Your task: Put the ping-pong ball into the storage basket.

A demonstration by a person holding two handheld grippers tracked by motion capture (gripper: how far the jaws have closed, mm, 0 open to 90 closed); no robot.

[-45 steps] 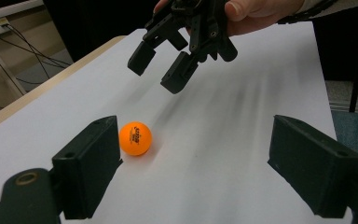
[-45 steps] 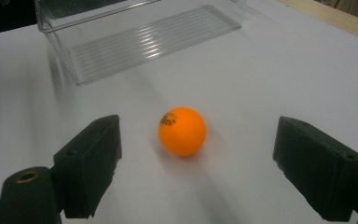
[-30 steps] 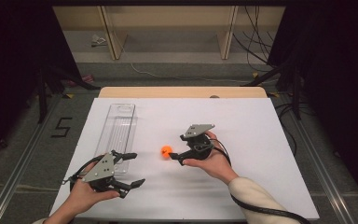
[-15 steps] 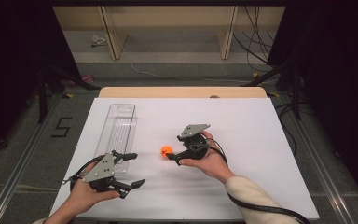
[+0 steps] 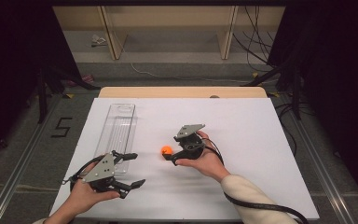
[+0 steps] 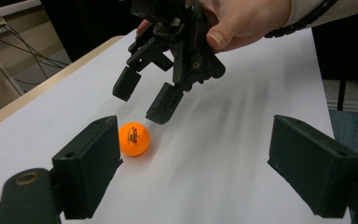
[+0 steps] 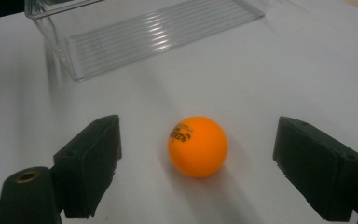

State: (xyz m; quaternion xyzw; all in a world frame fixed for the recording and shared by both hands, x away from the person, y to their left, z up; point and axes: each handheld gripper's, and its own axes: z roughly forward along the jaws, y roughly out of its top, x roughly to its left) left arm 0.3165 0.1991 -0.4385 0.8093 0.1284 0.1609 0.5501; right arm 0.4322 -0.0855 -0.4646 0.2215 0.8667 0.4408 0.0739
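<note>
High view: an orange table-tennis ball [image 5: 167, 150] lies on the white desk [image 5: 242, 126], near the middle and a little toward the person's side. The right tool [image 5: 168, 154], held in the person's right hand [image 5: 205, 158], sits just to the right of the ball with its tips pointing at it; the two are close but I cannot tell from above whether they touch. The left tool [image 5: 133, 174] is in the left hand [image 5: 81, 196] near the desk's front left, well apart from the ball, its jaws spread wide. A clear plastic tray [image 5: 116, 130] with a ribbed floor lies lengthwise along the left part of the desk, its near end just beside the left tool.

Right gripper view: the ball [image 7: 198, 146] rests on the desk between that tool's two black jaws, which stand wide apart, with clear gaps on either side, so nothing is clamped. Small dark print shows on the ball's left face. The clear tray [image 7: 135, 35] lies beyond it.

Left gripper view: the left tool's own jaws are likewise spread apart with bare desk between them. Farther off, the ball [image 6: 134, 138] sits on the desk, and the right tool [image 6: 144, 95] hangs over it from above and behind, tilted downward, jaws parted, not touching the ball.
</note>
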